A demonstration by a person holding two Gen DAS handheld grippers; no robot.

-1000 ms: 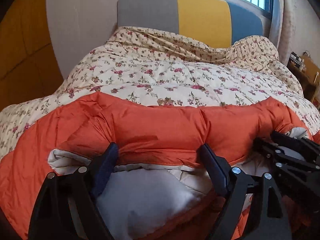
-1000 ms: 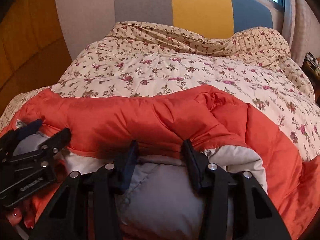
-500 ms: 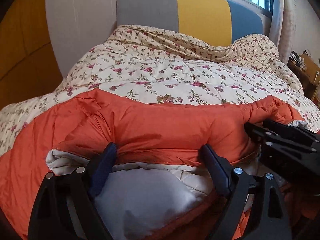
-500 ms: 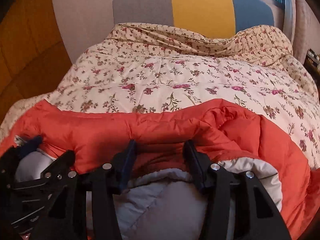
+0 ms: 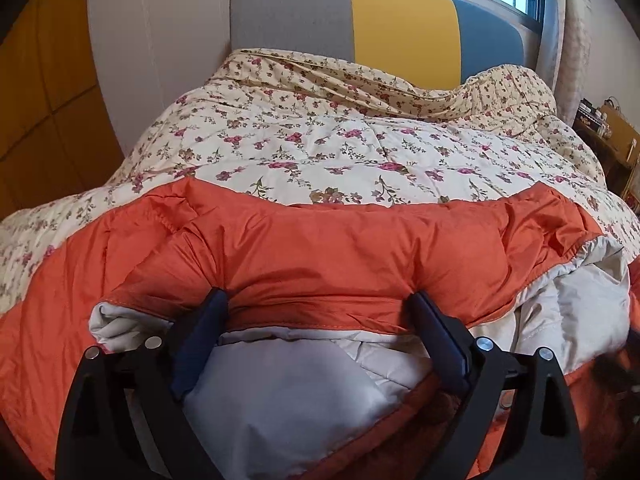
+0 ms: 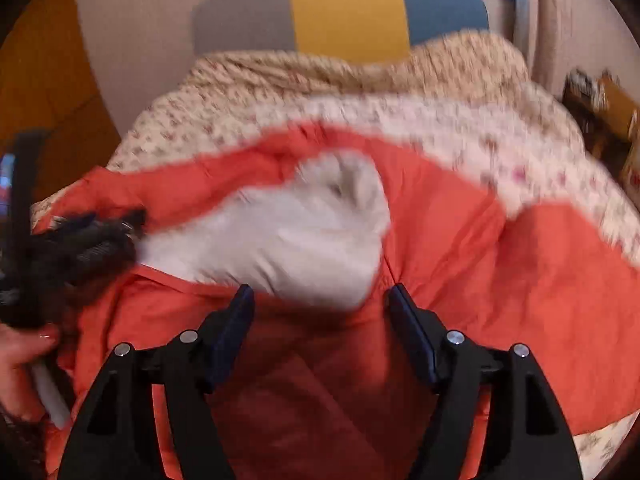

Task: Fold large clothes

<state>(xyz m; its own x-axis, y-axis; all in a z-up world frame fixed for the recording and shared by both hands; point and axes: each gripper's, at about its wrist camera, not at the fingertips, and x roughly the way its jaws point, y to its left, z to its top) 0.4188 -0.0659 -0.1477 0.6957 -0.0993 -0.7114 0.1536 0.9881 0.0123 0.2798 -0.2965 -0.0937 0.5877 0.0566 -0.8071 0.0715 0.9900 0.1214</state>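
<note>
An orange puffer jacket (image 5: 320, 252) with a pale grey lining (image 5: 280, 392) lies on the bed. In the left wrist view my left gripper (image 5: 320, 304) stands wide open, its jaws either side of the folded jacket edge, lining bulging between them. In the blurred right wrist view my right gripper (image 6: 320, 300) is open and empty, pulled back above the jacket (image 6: 460, 260); a fold of grey lining (image 6: 300, 236) lies ahead of it. The left gripper (image 6: 84, 240) shows at that view's left edge.
The jacket rests on a floral quilt (image 5: 340, 148) covering the bed. A grey, yellow and blue headboard (image 5: 400, 32) stands behind, a window above it. A wooden shelf (image 5: 612, 140) stands at the right. A yellow-brown wall panel (image 5: 44, 100) is at the left.
My right gripper has let go of the jacket edge, opened wider and drawn back fast to the right. It has left the left wrist view. The left gripper has barely moved.
</note>
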